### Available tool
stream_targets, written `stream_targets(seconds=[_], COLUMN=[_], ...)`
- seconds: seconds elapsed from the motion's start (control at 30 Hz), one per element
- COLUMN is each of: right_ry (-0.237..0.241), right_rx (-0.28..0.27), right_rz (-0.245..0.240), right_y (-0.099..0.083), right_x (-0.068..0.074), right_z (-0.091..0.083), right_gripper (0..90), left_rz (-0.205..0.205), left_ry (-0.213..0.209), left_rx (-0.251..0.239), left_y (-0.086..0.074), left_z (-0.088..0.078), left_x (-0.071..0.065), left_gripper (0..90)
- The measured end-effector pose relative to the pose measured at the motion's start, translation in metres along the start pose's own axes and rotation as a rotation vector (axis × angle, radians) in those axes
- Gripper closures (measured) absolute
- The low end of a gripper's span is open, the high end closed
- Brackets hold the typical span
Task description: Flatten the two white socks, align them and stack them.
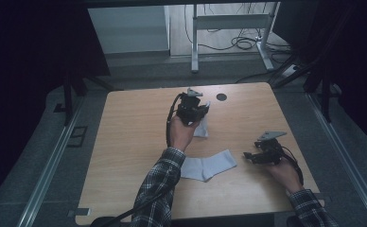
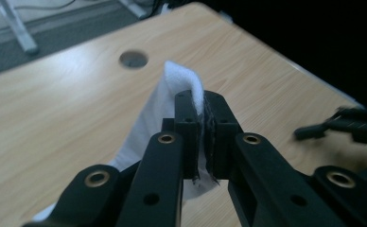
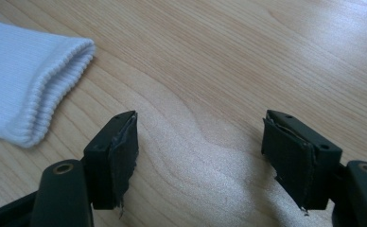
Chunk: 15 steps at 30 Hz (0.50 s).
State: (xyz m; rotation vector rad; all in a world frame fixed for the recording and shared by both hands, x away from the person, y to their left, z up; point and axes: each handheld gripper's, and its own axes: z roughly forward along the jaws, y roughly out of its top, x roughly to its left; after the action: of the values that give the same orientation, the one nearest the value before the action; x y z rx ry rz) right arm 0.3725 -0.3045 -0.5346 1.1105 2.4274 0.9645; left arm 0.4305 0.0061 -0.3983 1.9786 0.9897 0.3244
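A white ribbed knit sock point(image 2: 172, 94) hangs pinched between the two black jaws of the left gripper point(image 2: 201, 127), whose pads press together on a fold of the fabric. In the high view this sock point(image 1: 202, 126) dangles from the left gripper point(image 1: 196, 109) above the far middle of the light wooden table point(image 1: 129, 132), its lower end at or just above the tabletop; whether it touches cannot be told. The person's left hand point(image 1: 180, 133) holds that gripper raised, and a plaid sleeve point(image 1: 160, 187) runs back toward the near edge.

A second white sock point(image 1: 208, 166) lies flat on the table nearer the person, bent in the middle, just right of the left forearm. Its ribbed cuff point(image 3: 35, 85) shows in the right gripper view, lying on the wood up and to the left of the jaws, apart from them.

The right gripper point(image 1: 256, 156) sits low over the table's right side in the right hand point(image 1: 283, 172). Its jaws point(image 3: 205, 161) stand spread apart with only bare wood between them, holding nothing.

A round dark hole point(image 1: 221, 97) sits in the tabletop near the far edge, just beyond the held sock.
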Motion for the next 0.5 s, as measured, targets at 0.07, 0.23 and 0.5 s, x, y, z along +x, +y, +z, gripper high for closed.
stream_targets(seconds=[0.07,0.23,0.5], right_ry=[0.000,0.000,-0.001], right_rx=[0.000,-0.002,-0.001], right_rz=[-0.001,0.001,0.001], right_y=[0.000,0.000,0.000], right_x=[0.000,0.000,0.000], right_z=[0.000,0.000,0.000], right_gripper=[27.8,27.7,27.3], left_rz=[0.022,0.072,0.029], left_ry=[-0.002,0.007,0.071], left_rx=[-0.018,-0.099,-0.056], left_y=[0.014,0.048,0.028], left_z=[-0.005,-0.034,-0.039], left_x=[-0.009,-0.025,-0.002], left_gripper=[85.5,85.5,85.5])
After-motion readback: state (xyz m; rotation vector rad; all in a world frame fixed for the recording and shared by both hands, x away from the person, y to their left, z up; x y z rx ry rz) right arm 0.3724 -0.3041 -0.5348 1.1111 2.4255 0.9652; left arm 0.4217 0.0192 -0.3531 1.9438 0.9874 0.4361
